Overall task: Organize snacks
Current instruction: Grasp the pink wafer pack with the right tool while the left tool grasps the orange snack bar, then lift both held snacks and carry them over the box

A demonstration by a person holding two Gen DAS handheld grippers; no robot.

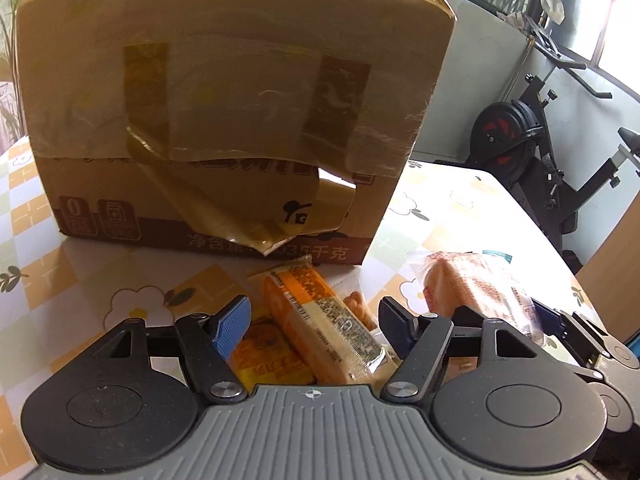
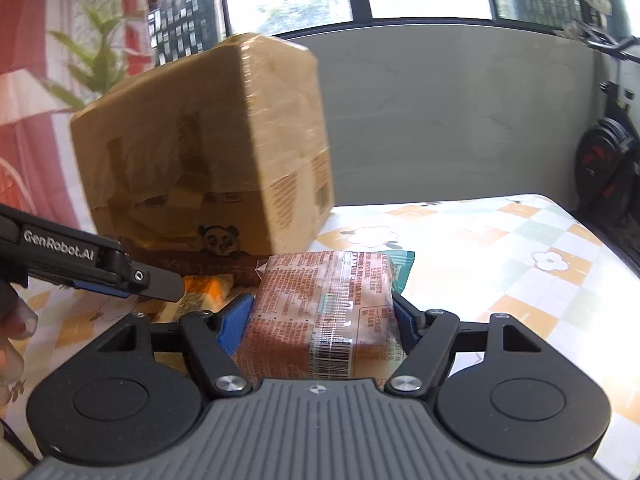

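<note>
- The right claw, low in the middle of the right wrist view, points a little downward and is clenched on a clear-wrapped, reddish-brown printed snack pack; both blue pads press its sides, and its barcode end faces the camera.
- The left claw, at the bottom middle of the left wrist view, tilts steeply down over the worktop with its jaws released; its blue pads stand apart from the snacks below.
- Between those pads lies an orange-and-white wrapped snack bar, running diagonally on top of a yellow-orange flat snack packet.
- In the right wrist view the left claw's black finger reaches in from the left edge, with part of a hand behind it.
- In the left wrist view the right claw's snack pack shows at right, its tool at the frame's lower right.
- Beyond both stands a large brown cardboard box with peeling tape, filling the upper left, resting on the flower-patterned checked worktop.
- A black exercise bike stands at far right.
</note>
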